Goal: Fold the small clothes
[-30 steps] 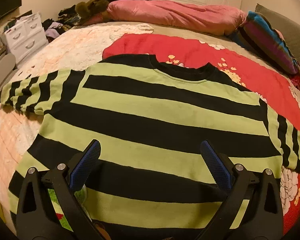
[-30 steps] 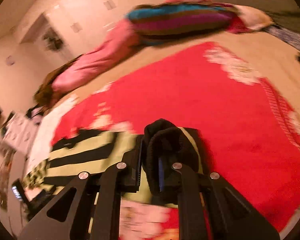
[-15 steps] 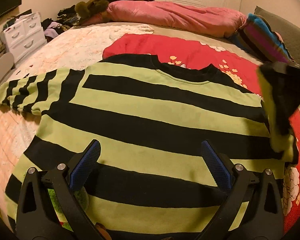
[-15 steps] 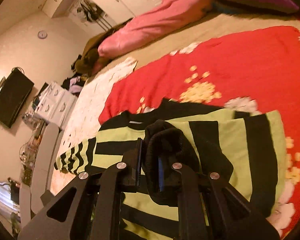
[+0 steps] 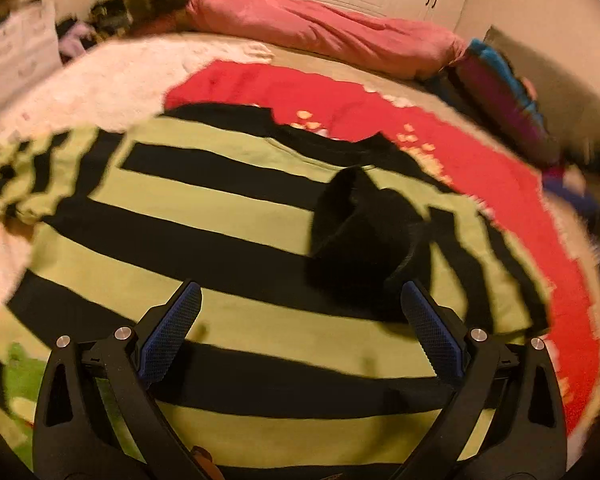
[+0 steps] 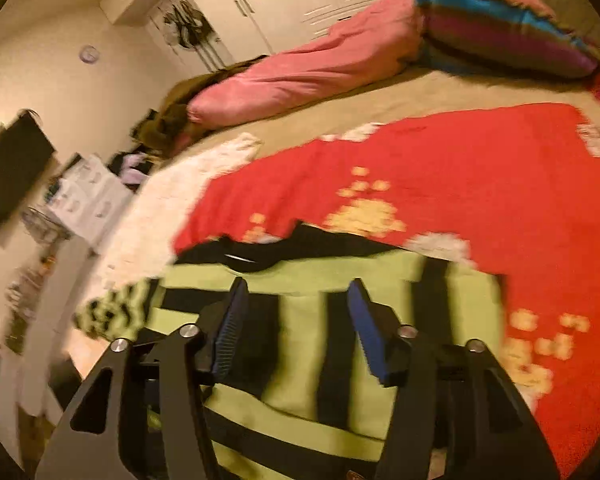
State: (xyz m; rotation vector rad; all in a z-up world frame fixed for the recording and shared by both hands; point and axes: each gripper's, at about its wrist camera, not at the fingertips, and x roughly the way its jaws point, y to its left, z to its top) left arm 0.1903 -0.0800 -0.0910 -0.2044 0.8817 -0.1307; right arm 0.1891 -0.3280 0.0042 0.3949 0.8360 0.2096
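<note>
Left wrist view: we see the striped sweater (image 5: pixel 228 248) spread flat on the red blanket (image 5: pixel 480 168), one sleeve (image 5: pixel 24 176) stretched out at left, the other sleeve (image 5: pixel 364 232) folded across the chest with its black cuff on top. Our left gripper (image 5: pixel 300 328) hovers wide open, holding nothing. In the right wrist view, our right gripper (image 6: pixel 296 312) has just been opening, nothing between its jaws, above the sweater.

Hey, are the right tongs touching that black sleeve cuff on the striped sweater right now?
Apart. In the right wrist view the right tongs have just been opening, with nothing between the pads. The left wrist view shows the cuff lying free on the striped sweater.
</note>
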